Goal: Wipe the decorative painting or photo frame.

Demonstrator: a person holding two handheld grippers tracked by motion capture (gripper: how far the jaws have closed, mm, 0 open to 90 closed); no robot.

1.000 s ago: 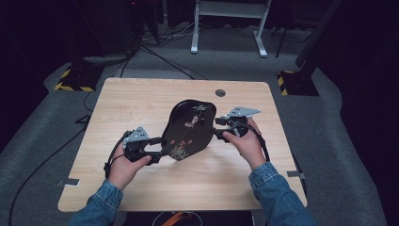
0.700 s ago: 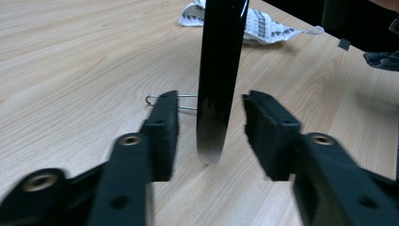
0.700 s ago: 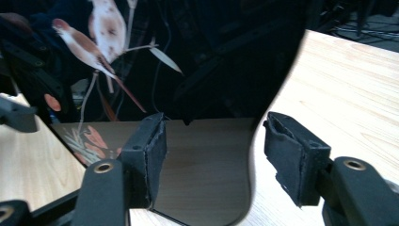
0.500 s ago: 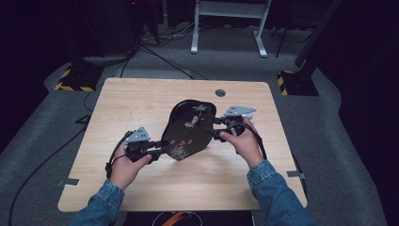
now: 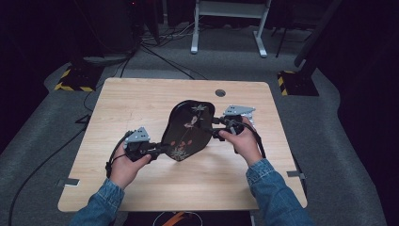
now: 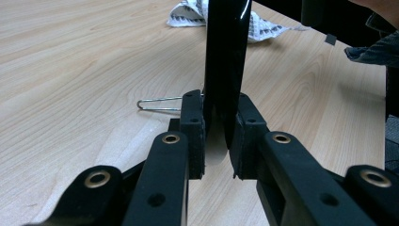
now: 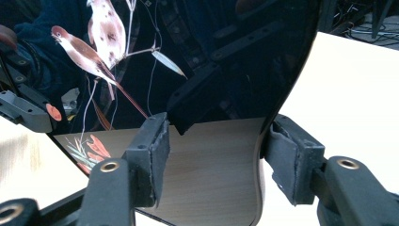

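Black lacquered tray [image 5: 188, 129] with painted birds and flowers, held tilted above the middle of the wooden table [image 5: 141, 94], long axis running from near-left to far-right. Left gripper [image 5: 157, 149] at the near-left end, pads pressed on the thin rim [image 6: 225, 70], having just closed from wide a second ago. Right gripper [image 5: 214, 128] at the far-right end, jaws astride the edge [image 7: 263, 141] but spread wide, pads apart from it. Both hands equally close, one at each end. Tray barely shifted since the earlier frame. Wire clip [image 6: 157, 104] and crumpled cloth [image 6: 188, 14] lying on the table beyond
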